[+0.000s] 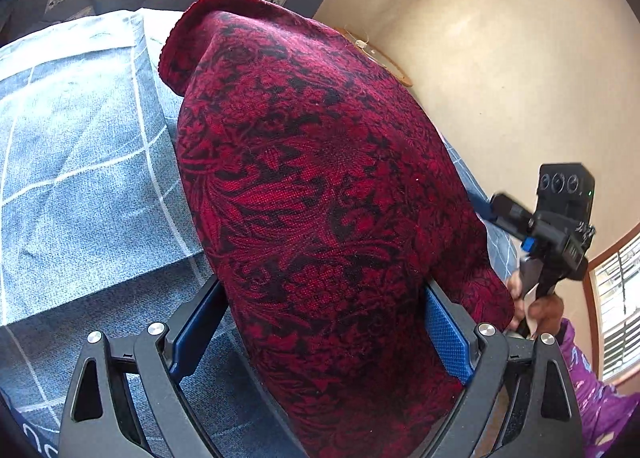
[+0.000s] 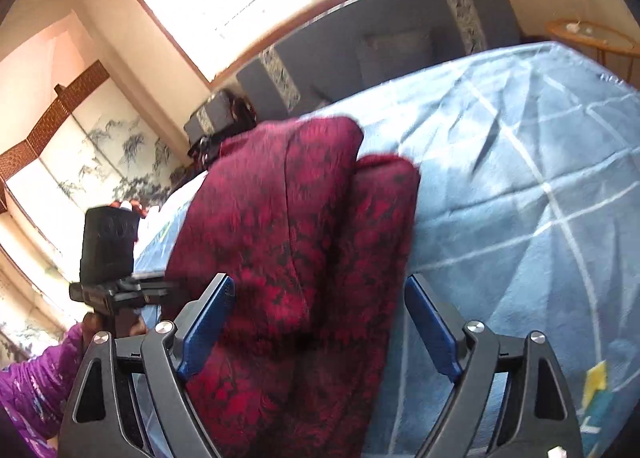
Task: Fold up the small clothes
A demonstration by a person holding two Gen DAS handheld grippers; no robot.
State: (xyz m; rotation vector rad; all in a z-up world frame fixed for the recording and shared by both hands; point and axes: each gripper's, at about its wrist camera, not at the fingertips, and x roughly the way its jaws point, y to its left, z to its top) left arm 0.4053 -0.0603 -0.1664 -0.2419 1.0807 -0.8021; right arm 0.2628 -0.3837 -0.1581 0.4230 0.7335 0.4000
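A dark red garment with a black floral pattern (image 1: 320,177) lies bunched on the blue bedspread (image 1: 80,358). My left gripper (image 1: 322,290) is open wide and straddles the garment's near end, with a blue pad on either side of the cloth. In the right wrist view the same garment (image 2: 288,238) shows folded in two lobes. My right gripper (image 2: 320,282) is open around it: the left pad meets the cloth, and the right pad (image 2: 430,330) stands apart from it. The right gripper's black housing (image 1: 560,217) shows at the left wrist view's right edge.
A paler blue folded blanket or pillow (image 1: 72,145) lies left of the garment. Behind the bed stand a dark grey sofa with patterned bands (image 2: 380,45) and a round wooden side table (image 2: 592,37). A person's purple sleeve (image 2: 36,378) holds the other device.
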